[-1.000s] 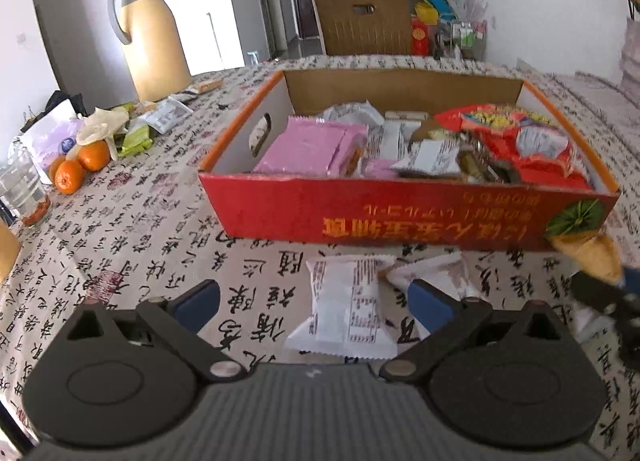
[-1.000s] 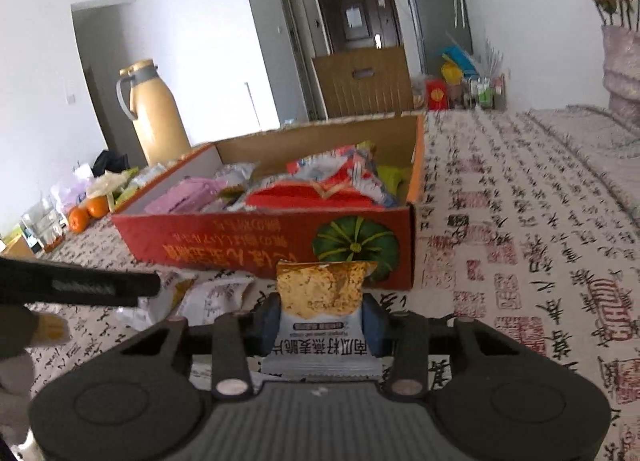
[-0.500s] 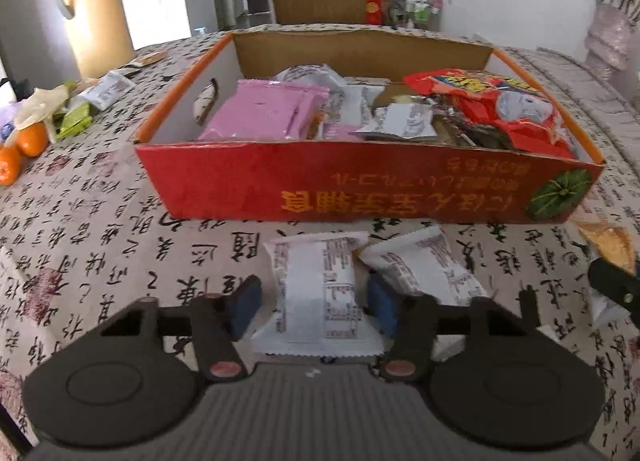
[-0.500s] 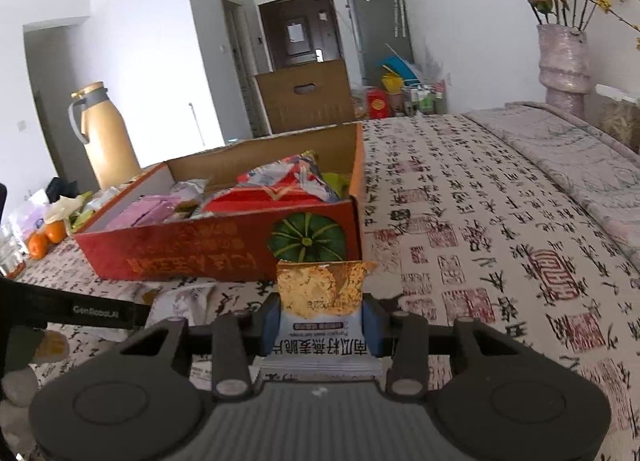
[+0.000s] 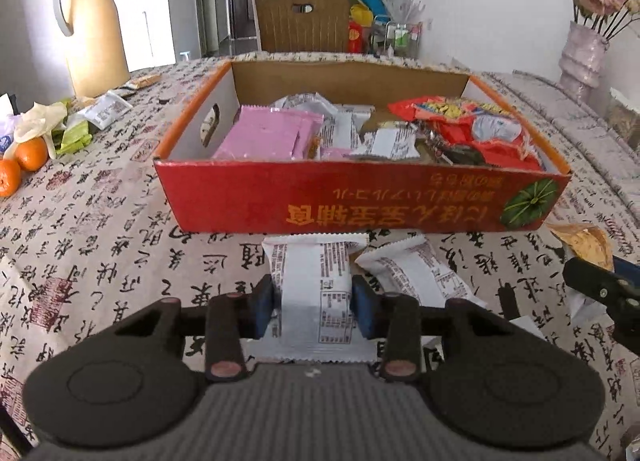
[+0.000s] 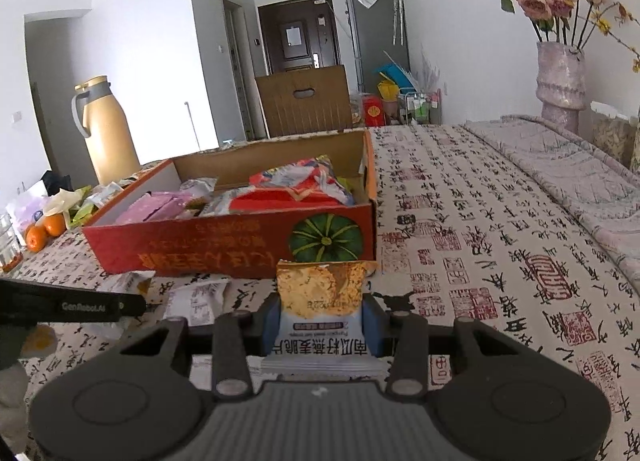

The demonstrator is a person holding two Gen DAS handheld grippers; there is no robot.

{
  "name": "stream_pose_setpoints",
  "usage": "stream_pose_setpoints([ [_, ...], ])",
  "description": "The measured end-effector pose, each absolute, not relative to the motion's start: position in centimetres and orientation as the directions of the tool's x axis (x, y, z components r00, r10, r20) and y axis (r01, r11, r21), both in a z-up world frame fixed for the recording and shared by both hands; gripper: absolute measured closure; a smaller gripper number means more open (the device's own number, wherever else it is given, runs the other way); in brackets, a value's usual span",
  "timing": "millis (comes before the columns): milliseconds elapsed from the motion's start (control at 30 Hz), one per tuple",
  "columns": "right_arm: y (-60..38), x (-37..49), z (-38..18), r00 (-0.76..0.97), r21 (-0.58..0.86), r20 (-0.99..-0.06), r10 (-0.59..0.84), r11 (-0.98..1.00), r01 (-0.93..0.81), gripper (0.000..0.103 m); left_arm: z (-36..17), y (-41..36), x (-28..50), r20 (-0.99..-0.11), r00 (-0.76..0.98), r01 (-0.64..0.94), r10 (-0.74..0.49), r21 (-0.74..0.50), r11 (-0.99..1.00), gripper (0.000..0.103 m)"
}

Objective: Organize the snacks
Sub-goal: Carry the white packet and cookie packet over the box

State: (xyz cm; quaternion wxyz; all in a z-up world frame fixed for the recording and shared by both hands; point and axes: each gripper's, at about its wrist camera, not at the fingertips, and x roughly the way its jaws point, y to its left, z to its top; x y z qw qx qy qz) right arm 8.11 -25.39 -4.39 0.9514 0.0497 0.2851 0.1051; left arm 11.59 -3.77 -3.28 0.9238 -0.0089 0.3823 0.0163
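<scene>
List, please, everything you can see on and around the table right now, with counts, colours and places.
cardboard box: one, red-orange, mid-table, filled with snack packets
pink packets: a stack, left part of box
red bag: one, right part of box
white packet: one, held before the box
second white packet: one, lying just right of it
orange-and-white packet: one, held near the box's right corner
oranges: two, far left
thermos: one, tan, back left
vase: one, pinkish, with flowers, back right
left gripper: shut on white packet
right gripper: shut on orange-and-white packet
</scene>
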Motion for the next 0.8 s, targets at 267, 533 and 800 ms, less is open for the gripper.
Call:
stream_pose_setpoints([
  [267, -24.2, 8.0, -2.3, 0.84, 0.143, -0.489, 0.236, 0.971, -0.19, 0.062, -0.5, -3.3, 10.9, -0.644, 0.765, -0.022, -0.003, -0.03, 0.999, 0.062],
  [533, -22.6, 8.4, 0.1, 0.864, 0.125, -0.437, 0.251, 0.968, -0.218, 0.062, 2.6, -2.8, 11.3, -0.569, 0.822, -0.009, -0.021, -0.05, 0.999, 0.062],
  [800, -20.8, 10.9, 1.6, 0.874, 0.097, -0.417, 0.249, 0.969, -0.229, 0.062, 4.1, -2.1, 13.4, -0.524, 0.851, -0.001, -0.032, -0.063, 0.998, 0.062],
])
